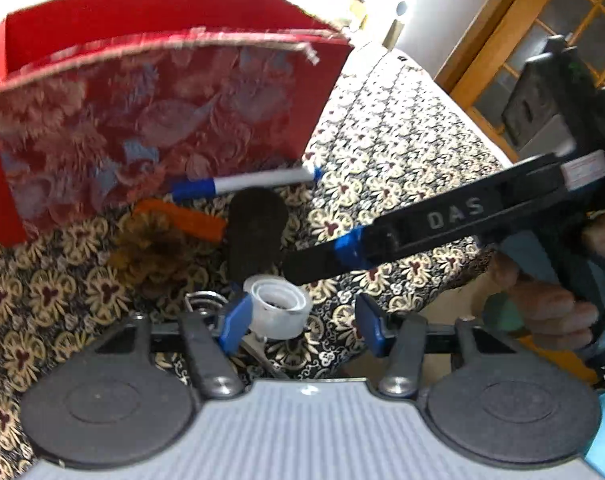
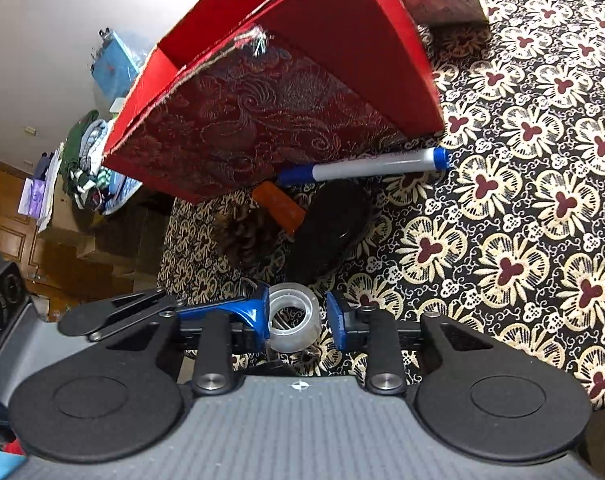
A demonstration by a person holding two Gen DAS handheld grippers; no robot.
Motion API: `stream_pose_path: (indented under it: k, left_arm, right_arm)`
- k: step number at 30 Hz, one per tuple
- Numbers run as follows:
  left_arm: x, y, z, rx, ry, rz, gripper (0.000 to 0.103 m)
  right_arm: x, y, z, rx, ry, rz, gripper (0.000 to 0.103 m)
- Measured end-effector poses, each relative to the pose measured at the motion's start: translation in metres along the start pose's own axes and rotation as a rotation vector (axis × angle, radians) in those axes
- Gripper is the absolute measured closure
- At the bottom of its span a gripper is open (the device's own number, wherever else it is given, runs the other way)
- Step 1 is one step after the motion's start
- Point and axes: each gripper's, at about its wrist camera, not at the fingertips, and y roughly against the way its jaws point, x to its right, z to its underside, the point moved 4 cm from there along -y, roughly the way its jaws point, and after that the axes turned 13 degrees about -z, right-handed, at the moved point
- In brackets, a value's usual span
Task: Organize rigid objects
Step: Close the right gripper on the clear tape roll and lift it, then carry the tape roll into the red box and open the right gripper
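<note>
Tape roll (image 2: 293,322) between tool (image 2: 298,320) pads — untouched

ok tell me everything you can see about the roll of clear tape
The roll of clear tape is a small ring of translucent, glossy plastic with a pale inner core and an open centre. It lies tilted on the patterned cloth, near a dark oval object. In both wrist views it sits between blue fingertips, one pad right against it.

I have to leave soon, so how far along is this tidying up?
Barely started. Done: nothing shows in the visible part of the red box. In hand: the tape roll sits between the open right tongs, not clamped. Left: the marker, orange piece, pine cone and black object lie on the patterned cloth.
</note>
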Motion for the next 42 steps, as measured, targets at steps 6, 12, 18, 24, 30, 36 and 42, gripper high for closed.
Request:
stream_pose_path:
  k: [6,12,18,24,30,36,42]
  left_arm:
    - [-0.005,-0.009,0.001,-0.018,0.013,-0.013,0.049]
    - [-0.007,-0.021,-0.001,-0.031,0.013,-0.018,0.065]
    - [-0.009,-0.026,-0.002,-0.022,0.028,-0.014,0.065]
    - [-0.001,-0.013,-0.011,0.028,-0.01,-0.009,0.065]
    - [0.008,0.024,-0.043,0.165,-0.08,0.007,0.065]
    - [0.003,0.069,-0.09,0.344,-0.12,-0.015,0.065]
    - [-0.032,0.08,-0.14,0.417,-0.085,-0.084,0.065]
  right_arm:
    - [0.002,-0.009,0.0,-0.027,0.009,-0.001,0.091]
    - [0.013,-0.016,0.001,-0.045,-0.025,0.011,0.091]
    - [0.022,-0.014,0.0,-0.028,-0.064,0.011,0.097]
    - [0.017,0.003,-0.004,0.015,-0.05,0.025,0.103]
    - [-0.019,0.042,-0.023,0.118,0.047,0.042,0.103]
    - [-0.074,0.067,-0.065,0.208,0.216,0.066,0.103]
    - [-0.105,0.045,-0.123,0.206,0.358,0.095,0.103]
